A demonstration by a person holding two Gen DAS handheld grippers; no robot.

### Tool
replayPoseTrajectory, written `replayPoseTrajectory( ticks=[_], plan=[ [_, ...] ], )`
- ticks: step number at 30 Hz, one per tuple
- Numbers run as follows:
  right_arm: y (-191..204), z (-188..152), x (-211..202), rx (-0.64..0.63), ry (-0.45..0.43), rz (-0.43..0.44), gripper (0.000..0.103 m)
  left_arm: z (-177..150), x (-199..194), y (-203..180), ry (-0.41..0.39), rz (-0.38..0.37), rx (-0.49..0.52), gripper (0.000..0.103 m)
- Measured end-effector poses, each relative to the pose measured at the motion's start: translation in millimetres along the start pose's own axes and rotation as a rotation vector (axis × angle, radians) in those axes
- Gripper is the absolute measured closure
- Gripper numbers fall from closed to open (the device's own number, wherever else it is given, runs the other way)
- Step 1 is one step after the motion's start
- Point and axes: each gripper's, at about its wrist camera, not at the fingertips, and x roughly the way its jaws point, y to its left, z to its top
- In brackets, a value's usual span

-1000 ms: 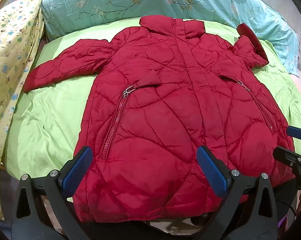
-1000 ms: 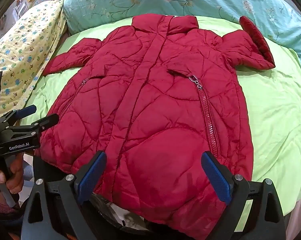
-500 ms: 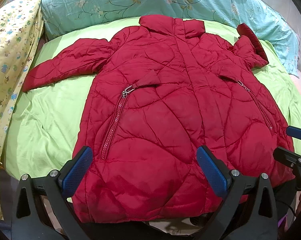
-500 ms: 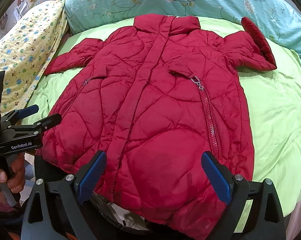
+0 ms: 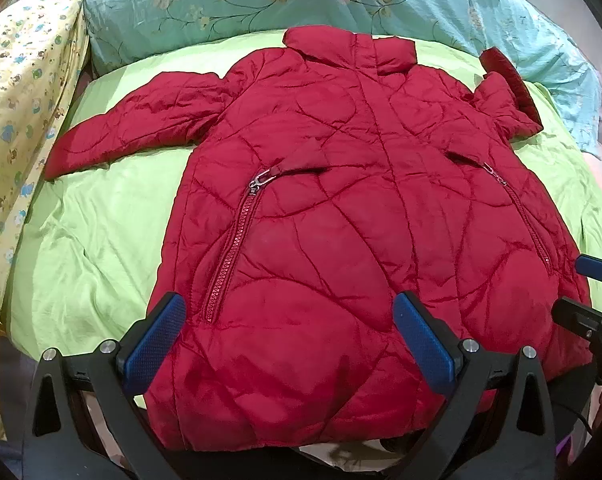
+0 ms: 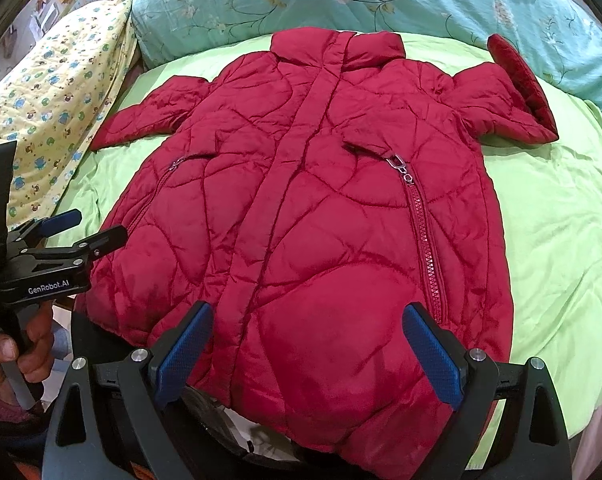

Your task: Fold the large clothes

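A red quilted puffer coat (image 5: 341, 220) lies flat, front up, on a green bed sheet (image 5: 101, 240), collar at the far end, hem toward me. One sleeve (image 5: 141, 120) stretches out to the left; the other sleeve (image 5: 505, 96) is bent up at the right. My left gripper (image 5: 289, 344) is open and empty, hovering over the hem's left part. My right gripper (image 6: 309, 356) is open and empty over the hem's right part of the coat (image 6: 321, 220). Each gripper shows in the other's view: the right one (image 5: 581, 292) and the left one (image 6: 85, 232).
A teal floral quilt (image 5: 261, 0) lies along the far end of the bed. A yellow patterned blanket (image 5: 17, 120) hangs along the left side. The sheet (image 6: 561, 240) is bare to the right of the coat. The bed's near edge runs under the hem.
Both grippers have crept slightly forward over the hem. The coat has not moved, and both jaws stay open.
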Motion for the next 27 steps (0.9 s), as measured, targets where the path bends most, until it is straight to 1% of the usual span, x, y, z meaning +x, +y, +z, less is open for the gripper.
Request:
replayPoseTrajectory(
  ticks=[1,2,4,6,8,9,10,12,13,14,16,17,18,19,21,22,23,24,25,27],
  plan=[
    [-0.1,0.0,0.2,-0.002,0.001,-0.003,0.007,0.5,1.1,0.7,0.004,-0.004,-0.003,0.000],
    [-0.2,0.2,0.3,0.002,-0.004,0.006,0.007,1.1,1.7,1.1,0.023,-0.029,-0.019,0.000],
    [-0.5,0.5,0.5,0.008,0.002,0.015,0.007,2.0,3.7,2.6,0.042,-0.051,-0.031,0.000],
    [-1.4,2.7,2.1,0.004,-0.005,0.009,0.007,2.8,5.6,3.1,0.054,-0.052,-0.031,0.000],
    [-2.7,5.3,3.7,-0.006,-0.017,-0.007,0.007,3.7,6.6,3.2,0.048,-0.054,-0.030,0.000],
    [-4.1,6.8,4.0,-0.005,-0.019,-0.007,0.007,4.4,7.5,3.4,0.032,-0.051,-0.026,0.000],
    [-6.4,8.8,4.0,0.001,-0.023,-0.003,0.007,5.9,8.7,4.4,0.033,-0.057,-0.028,0.000],
    [-12.1,13.9,3.5,0.014,-0.035,0.012,0.007,8.3,10.7,5.7,0.006,-0.066,-0.029,0.000],
    [-14.2,16.1,2.5,0.022,-0.039,0.023,0.007,10.7,12.3,7.0,0.009,-0.069,-0.033,0.000],
    [-17.3,19.3,1.4,0.028,-0.050,0.028,0.007,13.2,13.7,8.1,0.012,-0.069,-0.033,0.000],
    [-25.1,26.8,0.4,0.033,-0.057,0.009,0.007,18.1,16.5,9.9,0.022,-0.060,-0.029,0.000],
    [-29.5,30.9,-0.3,0.036,-0.061,0.000,0.007,20.2,18.5,10.8,0.038,-0.050,-0.028,0.000],
    [-35.8,36.5,-1.9,0.044,-0.073,-0.002,0.007,21.0,21.6,12.4,0.078,-0.032,-0.023,0.000],
    [-41.0,40.5,-3.7,0.056,-0.090,0.014,0.007,23.8,23.1,13.5,0.079,-0.034,-0.026,0.000],
    [-54.5,51.1,-4.7,0.072,-0.098,-0.003,0.007,27.9,26.8,15.5,0.094,-0.020,-0.025,0.000],
    [-58.6,54.1,-5.2,0.082,-0.104,-0.002,0.007,30.3,28.6,16.1,0.093,-0.018,-0.023,0.000],
    [-64.7,58.8,-4.1,0.093,-0.097,-0.008,0.007,32.8,29.4,16.3,0.066,-0.023,-0.024,0.000],
    [-73.0,64.7,-4.6,0.105,-0.109,-0.013,0.007,35.5,31.0,16.9,0.064,-0.026,-0.024,0.000],
    [-76.7,67.3,-6.6,0.096,-0.127,-0.039,0.007,37.9,30.9,16.8,0.037,-0.043,-0.026,0.000],
    [-92.1,77.5,-5.9,0.113,-0.144,-0.042,0.007,44.1,34.3,17.1,0.031,-0.067,-0.024,0.000]
  ],
)
